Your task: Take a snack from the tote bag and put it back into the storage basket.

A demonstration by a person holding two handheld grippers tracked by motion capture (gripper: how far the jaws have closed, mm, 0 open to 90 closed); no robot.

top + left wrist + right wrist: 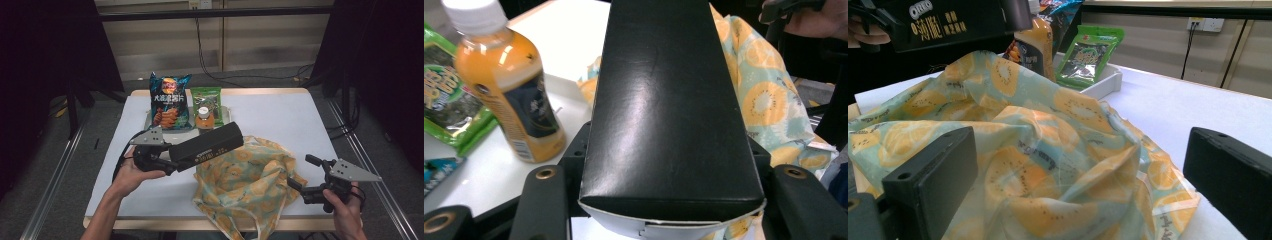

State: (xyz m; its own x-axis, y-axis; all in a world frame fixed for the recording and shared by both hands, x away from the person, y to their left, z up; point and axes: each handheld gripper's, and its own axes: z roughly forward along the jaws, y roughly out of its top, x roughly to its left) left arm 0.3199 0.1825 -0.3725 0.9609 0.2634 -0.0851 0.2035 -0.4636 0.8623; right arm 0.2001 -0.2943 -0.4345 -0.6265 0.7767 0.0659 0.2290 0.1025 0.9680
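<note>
My left gripper (172, 159) is shut on the near end of a long black Oreo box (207, 145), held level above the table. In the left gripper view the box (669, 100) runs forward from between both jaws of the left gripper (669, 205). Its far end reaches over the edge of a cloth bag printed with yellow fruit slices (245, 180). My right gripper (298, 186) stands open at the bag's right side. In the right gripper view the bag (1048, 150) lies crumpled just ahead of the wide-apart jaws of the right gripper (1078, 190), and the box (948, 22) hangs at the upper left.
A white tray (225, 114) at the back holds a blue chip bag (170, 102), a green snack packet (206, 99) and an orange juice bottle (202, 117). The bottle (509, 85) stands close to the left of the box. Bare white tabletop (285, 117) lies right of the tray.
</note>
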